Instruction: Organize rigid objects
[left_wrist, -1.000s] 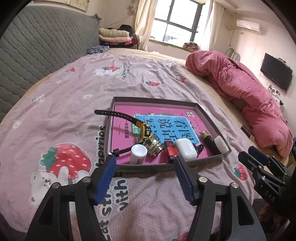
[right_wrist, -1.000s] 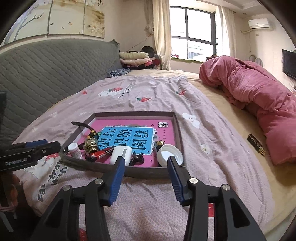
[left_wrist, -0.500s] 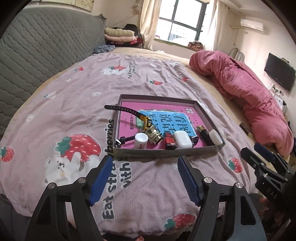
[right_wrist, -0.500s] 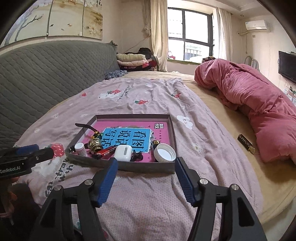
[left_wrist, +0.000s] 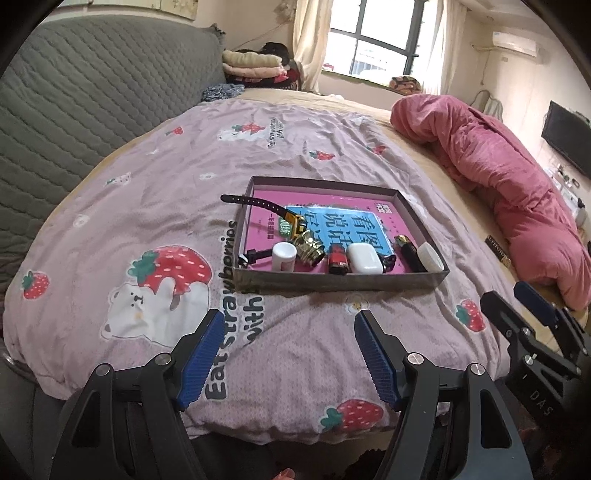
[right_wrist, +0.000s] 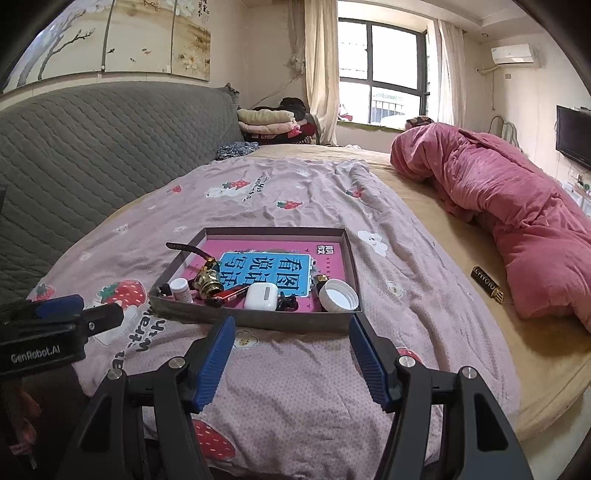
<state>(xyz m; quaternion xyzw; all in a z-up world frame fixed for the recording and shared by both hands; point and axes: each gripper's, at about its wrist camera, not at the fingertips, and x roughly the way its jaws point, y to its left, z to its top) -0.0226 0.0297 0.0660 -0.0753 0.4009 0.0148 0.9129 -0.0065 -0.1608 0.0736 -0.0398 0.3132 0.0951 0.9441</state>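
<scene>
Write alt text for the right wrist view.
An open, empty hand-held gripper hovers over a strawberry-print bedspread, short of a shallow grey tray holding a pink book, white earbud case, white cap and lighter.

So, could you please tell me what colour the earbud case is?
The earbud case is white, clearest in the right wrist view.

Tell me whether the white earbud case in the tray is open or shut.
Shut. The white earbud case lies flat in the tray with its lid down; only a thin seam line shows, no gap.
</scene>
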